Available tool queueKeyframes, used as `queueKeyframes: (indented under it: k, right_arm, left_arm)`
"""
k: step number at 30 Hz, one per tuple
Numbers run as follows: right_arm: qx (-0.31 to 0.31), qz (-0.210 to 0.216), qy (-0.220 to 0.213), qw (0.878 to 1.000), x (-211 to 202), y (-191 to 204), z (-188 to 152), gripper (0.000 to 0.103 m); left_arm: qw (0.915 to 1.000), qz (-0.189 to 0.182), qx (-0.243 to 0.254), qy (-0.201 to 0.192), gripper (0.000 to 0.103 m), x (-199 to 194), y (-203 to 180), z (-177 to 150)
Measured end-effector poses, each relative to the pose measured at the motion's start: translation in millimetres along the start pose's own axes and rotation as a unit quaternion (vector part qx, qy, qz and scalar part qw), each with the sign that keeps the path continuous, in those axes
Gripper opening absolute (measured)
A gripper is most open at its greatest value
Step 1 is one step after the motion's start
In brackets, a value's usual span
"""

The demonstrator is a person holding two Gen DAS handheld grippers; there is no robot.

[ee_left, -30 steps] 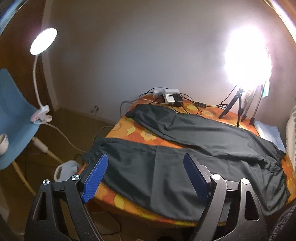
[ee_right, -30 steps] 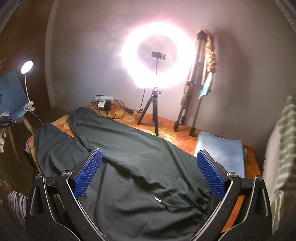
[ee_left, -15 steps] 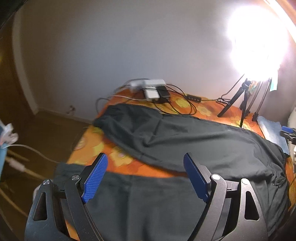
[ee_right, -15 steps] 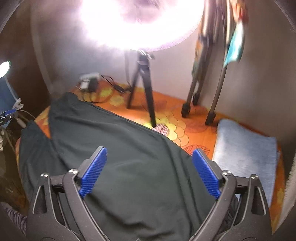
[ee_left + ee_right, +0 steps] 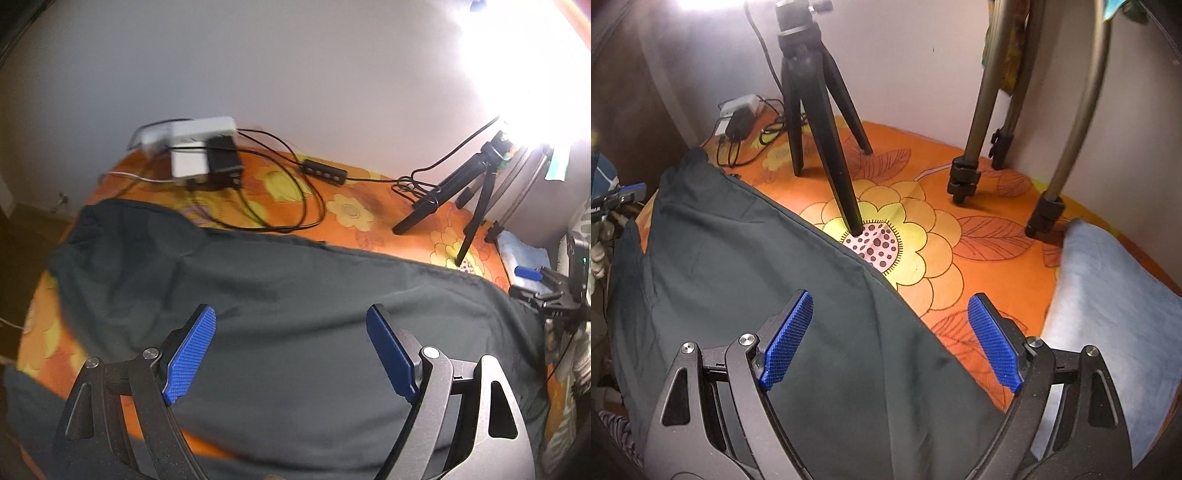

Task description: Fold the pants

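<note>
Dark grey-green pants (image 5: 280,302) lie spread flat on the orange flowered tablecloth (image 5: 347,210), legs running to the left. My left gripper (image 5: 291,350) is open and empty, low over the far leg. My right gripper (image 5: 890,339) is open and empty, above the far edge of the pants (image 5: 746,266) near the waist end, one finger over cloth, the other over bare tablecloth (image 5: 990,258). The right gripper also shows in the left wrist view (image 5: 543,284) at the right edge.
A black tripod (image 5: 816,110) with a ring light stands at the back, next to a taller tripod (image 5: 979,122). A power strip with chargers and cables (image 5: 207,155) lies at the back left. A folded light-blue towel (image 5: 1115,310) lies at the right.
Both grippers have moved forward and down toward the pants, which now fill more of each view. The jaws stay open. The pants have not moved.
</note>
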State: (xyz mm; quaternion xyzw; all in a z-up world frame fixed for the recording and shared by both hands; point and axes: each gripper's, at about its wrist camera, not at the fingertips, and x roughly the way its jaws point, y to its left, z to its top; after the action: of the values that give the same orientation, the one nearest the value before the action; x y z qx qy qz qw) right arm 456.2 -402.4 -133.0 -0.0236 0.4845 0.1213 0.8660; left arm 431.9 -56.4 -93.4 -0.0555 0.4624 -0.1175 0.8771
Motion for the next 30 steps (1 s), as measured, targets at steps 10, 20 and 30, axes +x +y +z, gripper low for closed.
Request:
queueKeyframes:
  k: [10, 20, 30]
  right_arm:
    - [-0.011, 0.072, 0.044, 0.996, 33, 6, -5, 0.071]
    - [-0.034, 0.079, 0.030, 0.996, 12, 26, -22, 0.006]
    - [-0.106, 0.090, -0.021, 0.990, -57, 82, -69, 0.005]
  left_arm:
    - [0.9976, -0.019, -0.054, 0.040, 0.084, 57, -13, 29]
    - [0.9913, -0.028, -0.115, 0.058, 0.084, 83, -8, 41]
    - [0.9846, -0.036, -0.150, 0.083, 0.084, 106, -3, 40]
